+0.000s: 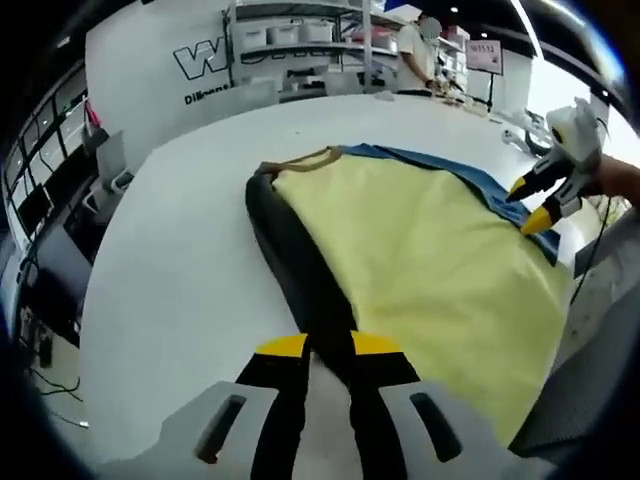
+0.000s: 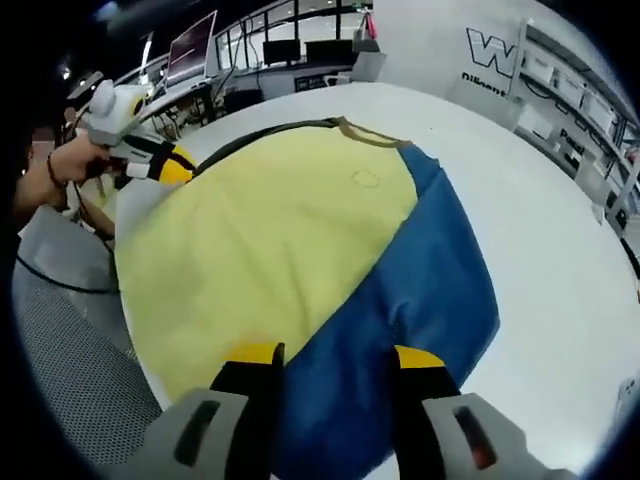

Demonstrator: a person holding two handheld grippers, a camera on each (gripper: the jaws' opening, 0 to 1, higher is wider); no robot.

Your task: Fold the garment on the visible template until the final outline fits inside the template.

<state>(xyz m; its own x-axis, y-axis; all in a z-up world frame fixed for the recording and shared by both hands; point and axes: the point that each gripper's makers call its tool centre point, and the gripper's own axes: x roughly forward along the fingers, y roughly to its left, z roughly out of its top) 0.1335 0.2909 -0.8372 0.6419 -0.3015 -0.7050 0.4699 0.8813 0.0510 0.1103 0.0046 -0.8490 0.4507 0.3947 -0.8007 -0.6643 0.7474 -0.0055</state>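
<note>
Jaws of both grippers are standing apart: the left gripper (image 1: 328, 352) is straddling the black edge of the garment (image 1: 420, 250), the right gripper (image 2: 335, 358) its blue sleeve, all lying on the white desk (image 1: 180, 260).

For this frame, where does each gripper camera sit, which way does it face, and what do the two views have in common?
Left gripper view: rides the left gripper, low at the garment's black sleeve, facing along it across the white table; the right gripper enters upper right.
Right gripper view: rides the right gripper, over the blue sleeve; a hand holds the left gripper upper left.
Shared: the yellow garment, table, both grippers.
</note>
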